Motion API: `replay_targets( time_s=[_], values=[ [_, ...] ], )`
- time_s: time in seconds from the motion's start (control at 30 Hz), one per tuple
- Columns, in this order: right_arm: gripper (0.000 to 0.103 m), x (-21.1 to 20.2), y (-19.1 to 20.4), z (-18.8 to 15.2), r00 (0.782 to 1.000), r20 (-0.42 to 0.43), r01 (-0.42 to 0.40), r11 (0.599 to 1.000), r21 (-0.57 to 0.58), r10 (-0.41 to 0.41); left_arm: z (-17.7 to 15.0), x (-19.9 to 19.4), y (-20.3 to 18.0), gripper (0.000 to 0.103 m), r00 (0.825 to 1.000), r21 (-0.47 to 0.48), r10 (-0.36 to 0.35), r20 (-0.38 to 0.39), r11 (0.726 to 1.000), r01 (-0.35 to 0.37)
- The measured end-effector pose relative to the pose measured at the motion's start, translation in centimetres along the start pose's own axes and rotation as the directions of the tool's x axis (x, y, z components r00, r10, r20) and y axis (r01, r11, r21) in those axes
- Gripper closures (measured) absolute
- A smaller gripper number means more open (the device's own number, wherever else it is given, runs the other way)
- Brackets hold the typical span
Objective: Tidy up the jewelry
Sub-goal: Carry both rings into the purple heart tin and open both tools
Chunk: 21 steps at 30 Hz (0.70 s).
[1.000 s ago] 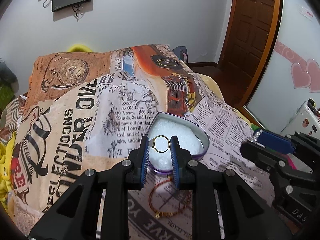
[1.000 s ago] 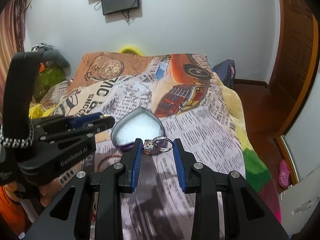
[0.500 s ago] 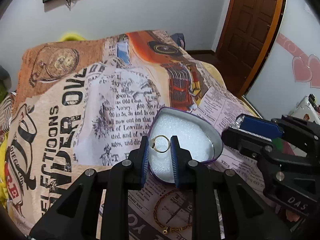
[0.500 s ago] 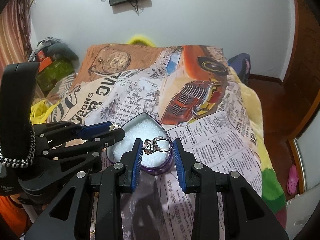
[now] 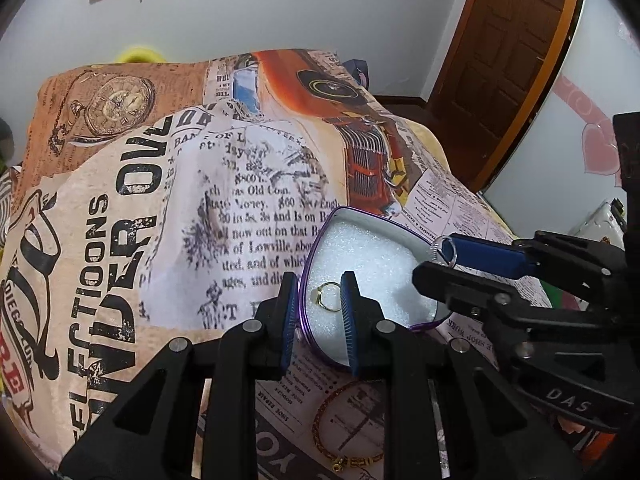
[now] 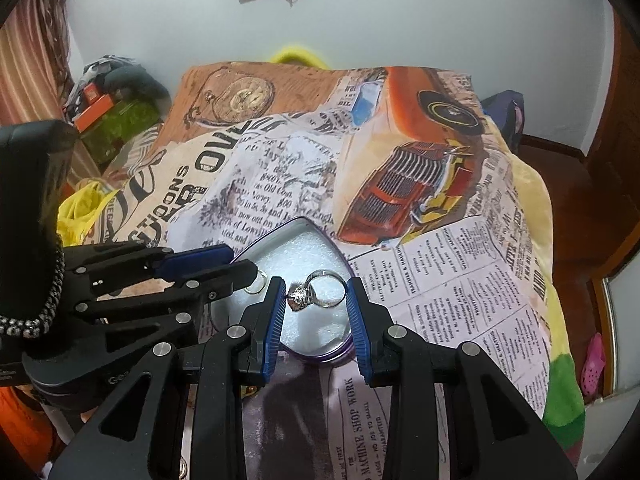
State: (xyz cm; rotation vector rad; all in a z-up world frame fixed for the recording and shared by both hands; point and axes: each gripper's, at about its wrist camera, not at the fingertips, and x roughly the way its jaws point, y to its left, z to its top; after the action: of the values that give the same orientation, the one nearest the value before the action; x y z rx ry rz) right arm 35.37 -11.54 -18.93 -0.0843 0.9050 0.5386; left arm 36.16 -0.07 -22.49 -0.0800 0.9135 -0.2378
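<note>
A heart-shaped tin (image 5: pixel 326 222) with a purple rim and white foam lining lies open on the printed bedspread; it also shows in the right wrist view (image 6: pixel 320 236). My left gripper (image 5: pixel 318 294) is shut on a thin gold ring (image 5: pixel 327 295) and holds it just over the foam. My right gripper (image 6: pixel 318 294) is shut on a silver ring with a large stone (image 6: pixel 316 290), also over the tin. A gold chain bracelet (image 5: pixel 340 428) lies on the bedspread in front of the tin.
The bedspread (image 5: pixel 160 200) with newspaper and car print covers a bed. A wooden door (image 5: pixel 516 40) stands at the right. Clutter and a green box (image 6: pixel 116 128) sit left of the bed. A pink shoe (image 6: pixel 594 364) lies on the floor.
Both grippers have moved forward and down with their rings, from short of the tin to over its foam. The two grippers have come closer together.
</note>
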Motion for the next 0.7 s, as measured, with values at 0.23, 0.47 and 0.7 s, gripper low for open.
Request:
replay_targets(
  time_s=[0.23,0.47,0.7],
  values=[
    [0.073,0.1,0.1,0.1,1.0,-0.019,0.002,1.0,-0.007,-0.002,-0.3,-1.9,0.5,0.082,0.999,-0.018,0.024,0.039,1.0,-0.023],
    [0.07,-1.3,0.4,-0.1,1.0,-0.005,0.031,1.0,-0.005,-0.031,-1.4,-5.0,0.1,0.081,0.993,-0.001,0.076,0.09,0.997,-0.076],
    [0.068,-4.7,1.3,-0.9,0.996,0.045,0.074,0.997,-0.018,-0.074,-2.5,-7.9,-0.5,0.081,0.99,-0.009,0.09,0.111,0.996,-0.089]
  ],
)
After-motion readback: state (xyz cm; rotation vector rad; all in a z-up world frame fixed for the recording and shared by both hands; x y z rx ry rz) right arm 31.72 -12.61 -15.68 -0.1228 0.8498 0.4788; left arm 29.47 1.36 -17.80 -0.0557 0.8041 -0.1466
